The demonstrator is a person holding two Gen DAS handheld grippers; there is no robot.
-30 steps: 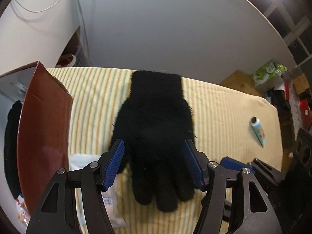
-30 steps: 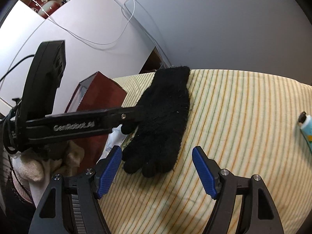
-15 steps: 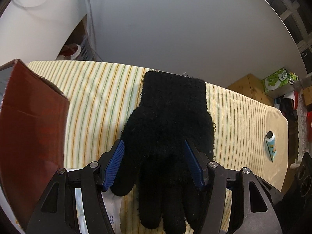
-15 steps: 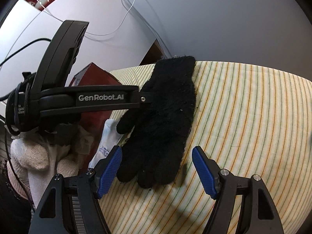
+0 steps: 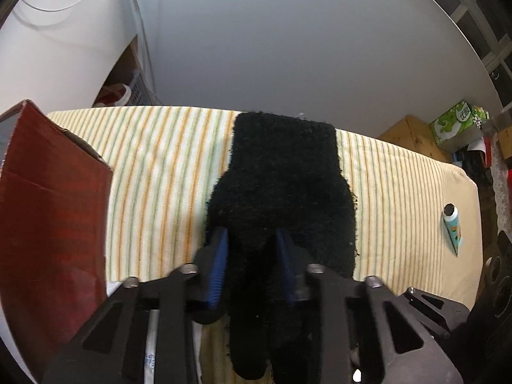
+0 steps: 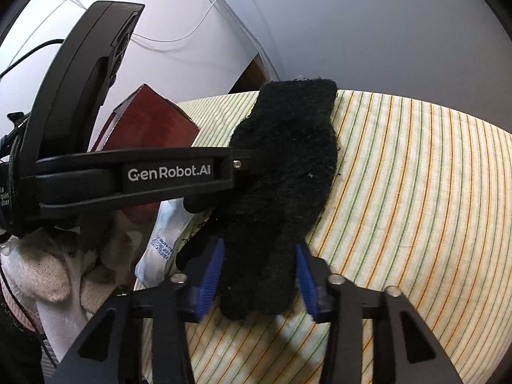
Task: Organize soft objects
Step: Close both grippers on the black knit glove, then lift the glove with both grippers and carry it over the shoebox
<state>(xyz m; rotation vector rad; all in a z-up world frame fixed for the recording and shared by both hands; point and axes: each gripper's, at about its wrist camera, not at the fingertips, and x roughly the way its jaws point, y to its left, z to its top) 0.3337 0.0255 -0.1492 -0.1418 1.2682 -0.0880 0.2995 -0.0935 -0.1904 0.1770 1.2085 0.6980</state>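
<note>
While pinched mid-palm by L claw, black glove btwn closing R claw pads.

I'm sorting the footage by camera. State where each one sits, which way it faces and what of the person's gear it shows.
Left wrist: on the left gripper, looking steeply down along its fingers, which have just closed onto the black glove; no hand visible.
Right wrist: on the right gripper, facing down and leftward; its fingers, just closing, flank the glove's fingertips; the left gripper's body and a gloved hand show.
Shared: glove, striped cloth, red box.
</note>
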